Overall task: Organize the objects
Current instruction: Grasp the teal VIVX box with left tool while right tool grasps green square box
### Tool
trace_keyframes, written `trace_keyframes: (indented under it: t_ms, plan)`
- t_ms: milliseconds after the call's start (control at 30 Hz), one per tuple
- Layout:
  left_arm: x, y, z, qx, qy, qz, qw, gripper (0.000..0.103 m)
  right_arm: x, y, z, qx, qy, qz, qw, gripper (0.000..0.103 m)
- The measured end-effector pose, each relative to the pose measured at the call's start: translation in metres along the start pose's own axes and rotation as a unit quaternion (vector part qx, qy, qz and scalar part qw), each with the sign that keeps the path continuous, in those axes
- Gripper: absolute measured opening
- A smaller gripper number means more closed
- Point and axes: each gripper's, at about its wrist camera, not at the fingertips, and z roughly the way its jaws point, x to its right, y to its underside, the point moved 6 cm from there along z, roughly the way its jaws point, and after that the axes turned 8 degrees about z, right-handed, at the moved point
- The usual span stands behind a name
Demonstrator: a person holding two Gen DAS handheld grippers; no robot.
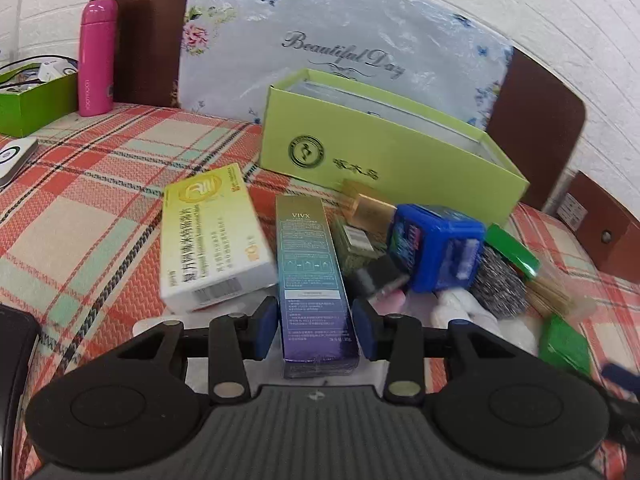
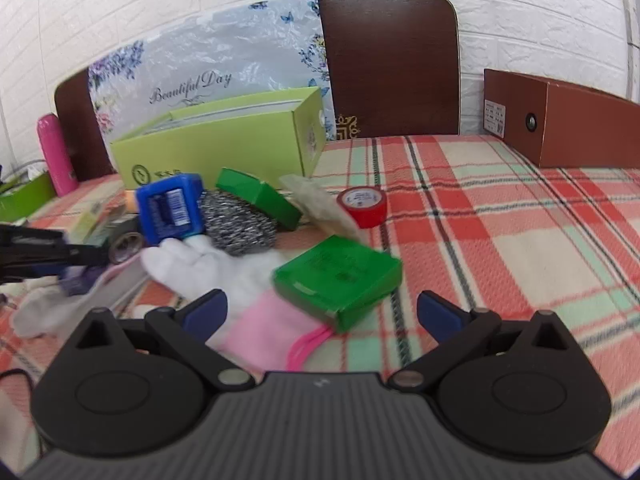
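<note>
The left gripper (image 1: 316,330) has its blue pads closed against the sides of a tall blue-to-purple gradient carton marked VIVX (image 1: 310,276). It grips the carton near its lower end, so the length stays clear for lifting out of the clutter. The right gripper (image 2: 322,314) stands wide and holds nothing. It hovers just before a flat green cardboard box (image 2: 340,278) lying partly on a white glove with a pink cuff (image 2: 256,320), probably its next pick.

Beyond these, on the red plaid cloth (image 2: 500,232), lie a steel-wool scourer (image 2: 238,226), a blue plastic box (image 2: 172,210) and a red tape roll (image 2: 362,204), all jumbled close together. Farther back stands an open lime-green cardboard box (image 1: 384,152), likely the place where sorted items go.
</note>
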Motion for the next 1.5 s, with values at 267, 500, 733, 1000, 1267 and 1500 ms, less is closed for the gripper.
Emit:
trace_keyframes:
  t_ms: [267, 500, 733, 1000, 1267, 1500]
  plan:
    - [0.000, 0.029, -0.054, -0.014, 0.055, 0.013, 0.9983, 0.043, 0.006, -0.011, 0.041, -0.046, -0.039, -0.036, 0.998, 0.086]
    - [0.005, 0.040, -0.052, -0.023, 0.049, 0.021, 0.9983, 0.043, -0.001, 0.014, -0.003, -0.048, -0.084, -0.002, 0.995, 0.084]
    - [0.010, 0.030, -0.039, -0.013, 0.016, 0.020, 0.9996, 0.058, -0.025, 0.044, -0.037, -0.070, -0.132, -0.013, 0.989, 0.100]
    - [0.009, 0.021, -0.027, -0.019, 0.018, 0.022, 0.9994, 0.051, -0.034, 0.057, -0.046, -0.076, -0.122, -0.086, 0.986, 0.097]
    - [0.011, 0.022, -0.015, -0.033, 0.003, 0.035, 0.9988, 0.051, -0.035, 0.055, -0.043, -0.073, -0.120, -0.112, 0.984, 0.091]
    - [0.007, 0.024, -0.018, -0.032, 0.006, 0.035, 0.9988, 0.043, -0.042, 0.056, -0.042, -0.069, -0.121, -0.115, 0.984, 0.070]
